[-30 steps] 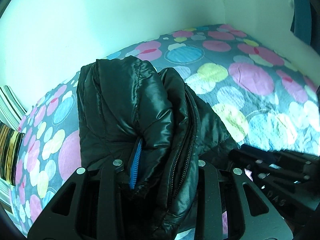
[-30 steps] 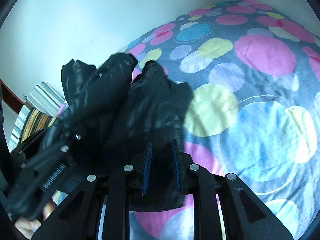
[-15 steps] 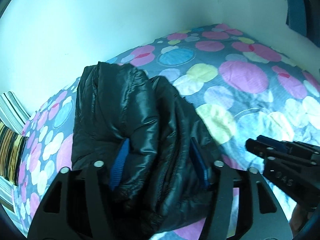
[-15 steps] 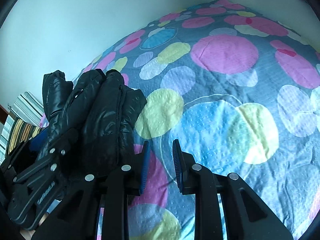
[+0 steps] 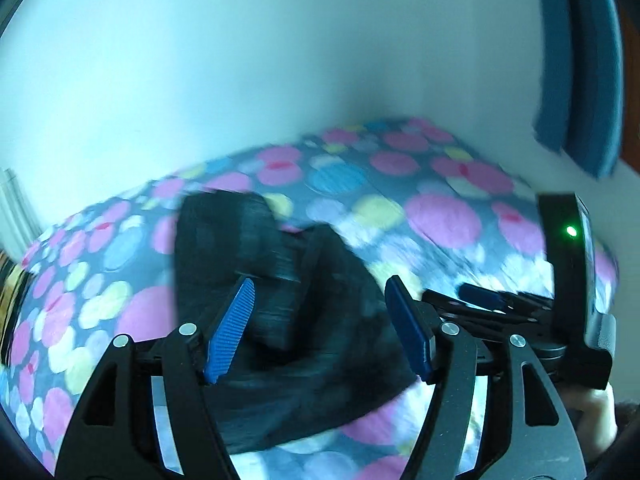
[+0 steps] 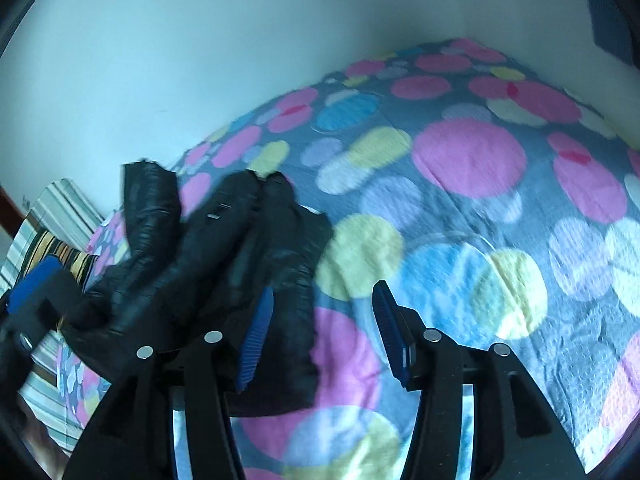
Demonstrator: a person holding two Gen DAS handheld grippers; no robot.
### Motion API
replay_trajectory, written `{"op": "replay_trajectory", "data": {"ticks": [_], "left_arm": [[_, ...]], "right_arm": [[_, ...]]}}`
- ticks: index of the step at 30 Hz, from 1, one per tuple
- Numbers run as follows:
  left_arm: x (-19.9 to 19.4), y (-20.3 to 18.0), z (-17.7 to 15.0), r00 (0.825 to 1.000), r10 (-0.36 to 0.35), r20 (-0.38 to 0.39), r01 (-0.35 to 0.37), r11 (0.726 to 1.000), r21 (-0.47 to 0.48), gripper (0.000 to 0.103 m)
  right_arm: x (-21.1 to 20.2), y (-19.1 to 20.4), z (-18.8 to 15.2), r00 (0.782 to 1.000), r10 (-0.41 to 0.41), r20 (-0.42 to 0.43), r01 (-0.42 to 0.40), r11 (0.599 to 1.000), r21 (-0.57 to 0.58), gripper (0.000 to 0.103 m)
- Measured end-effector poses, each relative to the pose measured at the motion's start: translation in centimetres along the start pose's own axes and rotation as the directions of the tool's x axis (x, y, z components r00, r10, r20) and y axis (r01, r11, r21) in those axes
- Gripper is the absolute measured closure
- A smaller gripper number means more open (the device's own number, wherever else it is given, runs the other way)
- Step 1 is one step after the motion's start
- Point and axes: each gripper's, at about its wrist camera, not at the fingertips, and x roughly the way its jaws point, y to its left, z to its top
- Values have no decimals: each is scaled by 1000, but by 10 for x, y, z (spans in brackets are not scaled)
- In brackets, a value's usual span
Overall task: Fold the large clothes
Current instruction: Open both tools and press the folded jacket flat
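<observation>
Both grippers gape wide, holding nothing: left gripper (image 5: 320, 324) above the folded black puffer jacket (image 5: 304, 332), right gripper (image 6: 322, 336) at the jacket's 3 o'clock over the polka-dot bedsheet (image 6: 460, 208).

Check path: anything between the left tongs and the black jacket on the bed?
Nothing visible. The left tongs are open with the black jacket lying directly ahead on the spotted bedspread, and no object sits between them. The right tongs are also open, off the jacket's right edge. The left view is motion-blurred.
</observation>
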Motion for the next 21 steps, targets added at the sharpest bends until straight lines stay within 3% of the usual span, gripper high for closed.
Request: {"op": "replay_trajectory", "data": {"ticks": [4, 6, 10, 14, 21], "left_arm": [[-5, 66, -1, 993, 115, 35, -111, 988, -110, 28], [6, 104, -9, 985, 171, 10, -166, 970, -178, 28], [35, 157, -26, 975, 214, -59, -221, 936, -272, 28], [67, 195, -37, 975, 190, -111, -216, 921, -324, 28], [123, 235, -44, 990, -10, -142, -62, 871, -488, 28]], "right_arm": [[1, 32, 14, 998, 55, 10, -55, 998, -31, 39], [7, 49, 24, 996, 85, 4, -84, 996, -38, 34], [30, 82, 42, 997, 74, -21, -75, 994, -80, 32], [55, 103, 57, 997, 45, -58, -50, 994, -92, 32], [76, 116, 76, 997, 18, -77, -25, 995, -98, 27]]}}
